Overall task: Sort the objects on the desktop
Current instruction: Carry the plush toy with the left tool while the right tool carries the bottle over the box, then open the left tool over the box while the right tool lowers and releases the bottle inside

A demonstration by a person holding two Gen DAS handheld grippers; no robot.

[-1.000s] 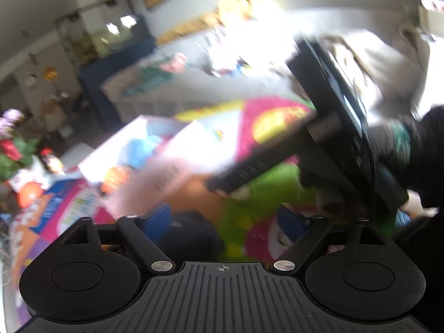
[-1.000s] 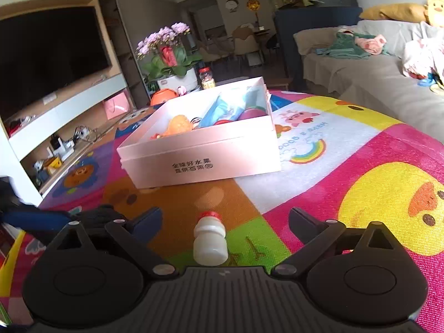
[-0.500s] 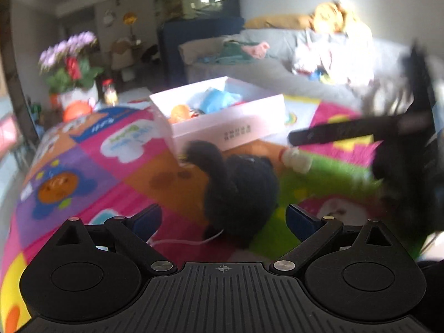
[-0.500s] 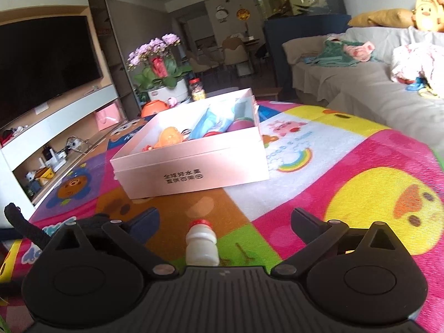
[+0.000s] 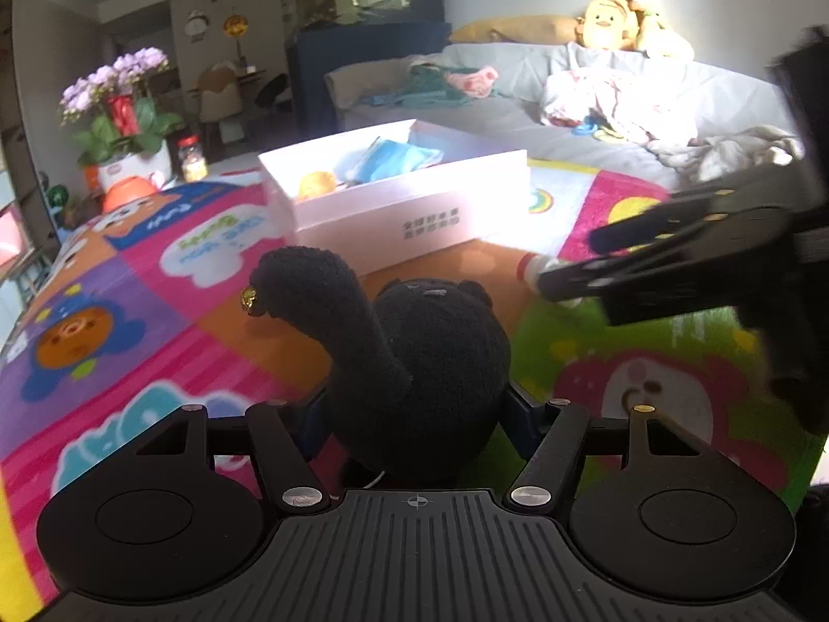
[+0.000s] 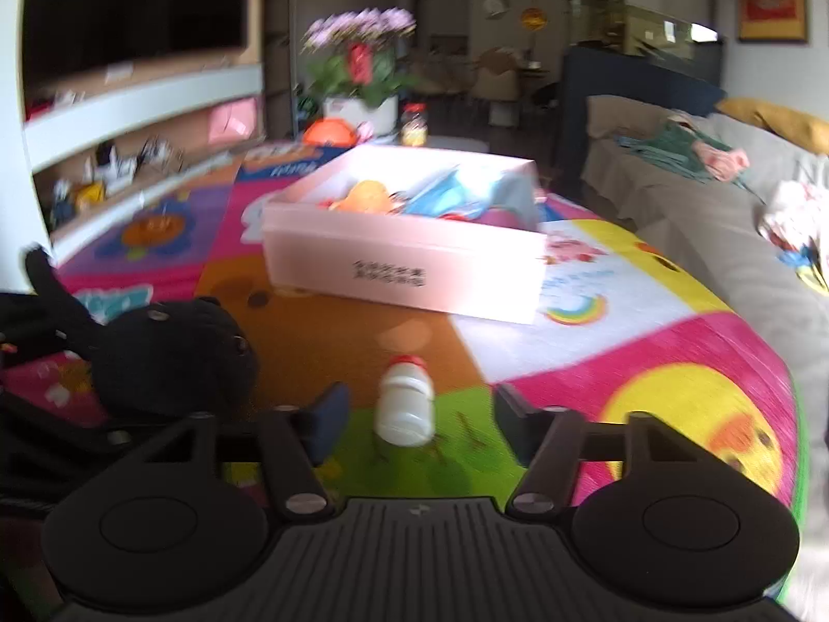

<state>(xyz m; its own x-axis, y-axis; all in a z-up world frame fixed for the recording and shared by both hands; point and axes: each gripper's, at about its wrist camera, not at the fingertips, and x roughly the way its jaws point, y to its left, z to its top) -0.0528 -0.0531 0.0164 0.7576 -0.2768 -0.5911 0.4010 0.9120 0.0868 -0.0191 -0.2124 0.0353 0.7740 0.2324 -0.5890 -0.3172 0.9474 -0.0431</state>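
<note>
A black plush toy [image 5: 430, 342] with a raised arm sits on the colourful play mat [image 5: 155, 280]. It fills the gap of my left gripper [image 5: 417, 425], whose jaws are closing and whose pads touch its sides. In the right wrist view the plush [image 6: 166, 357] lies at the left. A small white bottle [image 6: 406, 409] with a red cap stands between the fingers of my right gripper [image 6: 419, 414]. Those jaws are closing, with a gap still showing on each side of the bottle. Behind both stands a pink open box [image 6: 399, 269] holding several items.
A grey sofa [image 5: 518, 103] with clothes and soft toys runs along the right. A pot of purple flowers [image 6: 357, 67] and a jar stand beyond the box. A TV unit with shelves [image 6: 129, 119] lines the left. My right gripper's body [image 5: 673, 259] hides most of the bottle in the left wrist view.
The left view swung from a blur onto the plush, which now fills the narrowed fingers. The right fingers have come inward around the bottle, and that view rolled and blurred.
</note>
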